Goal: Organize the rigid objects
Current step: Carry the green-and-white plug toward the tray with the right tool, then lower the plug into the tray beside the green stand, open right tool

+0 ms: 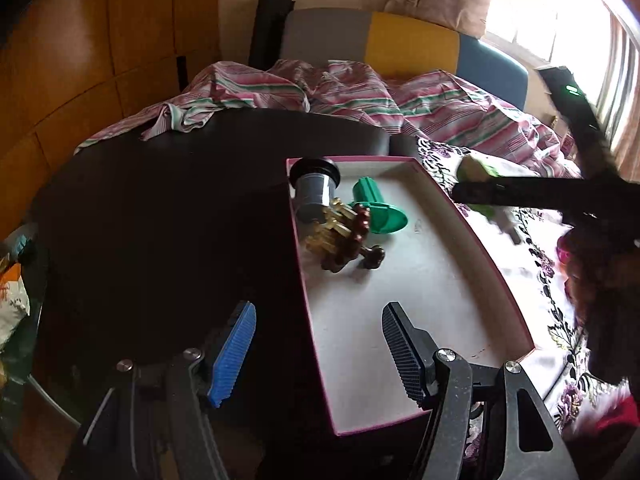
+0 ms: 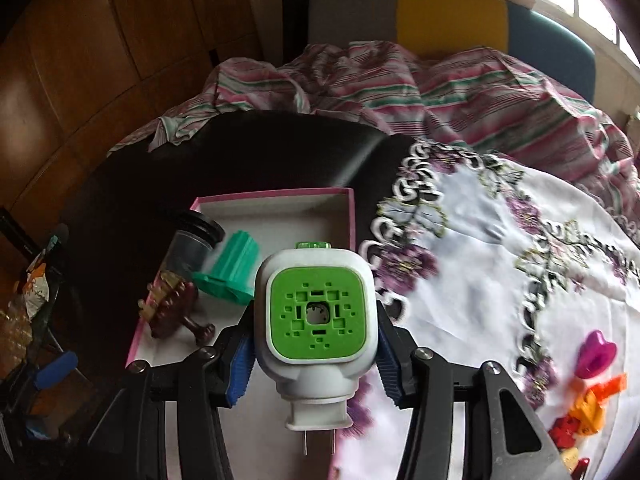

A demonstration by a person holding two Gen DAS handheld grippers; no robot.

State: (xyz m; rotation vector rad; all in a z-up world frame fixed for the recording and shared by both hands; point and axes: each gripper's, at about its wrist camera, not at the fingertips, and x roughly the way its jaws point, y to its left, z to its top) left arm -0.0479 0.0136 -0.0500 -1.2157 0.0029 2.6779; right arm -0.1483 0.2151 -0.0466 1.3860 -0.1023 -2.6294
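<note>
A pink-rimmed box (image 1: pixel 476 240) with a white floor holds a grey jar with a black cap (image 1: pixel 316 192), a green ribbed piece (image 1: pixel 376 208) and a brown hair claw (image 1: pixel 348 248). My left gripper (image 1: pixel 320 312) stands open near the box's front left wall, and its pads touch nothing. A white plug-in device with a green face (image 2: pixel 316 316) sits between the pads of my right gripper (image 2: pixel 316 340), which is shut on it, prongs toward the camera. It hangs above the box (image 2: pixel 280 216), near the right side. In the left wrist view the right gripper (image 1: pixel 520 192) is a dark blur.
The box rests on a black surface (image 1: pixel 160 220) beside a white embroidered cloth (image 2: pixel 500 260). On that cloth lie a pink lip-shaped piece (image 2: pixel 596 354) and orange and red small pieces (image 2: pixel 592 404). Striped bedding (image 1: pixel 360 92) is heaped behind.
</note>
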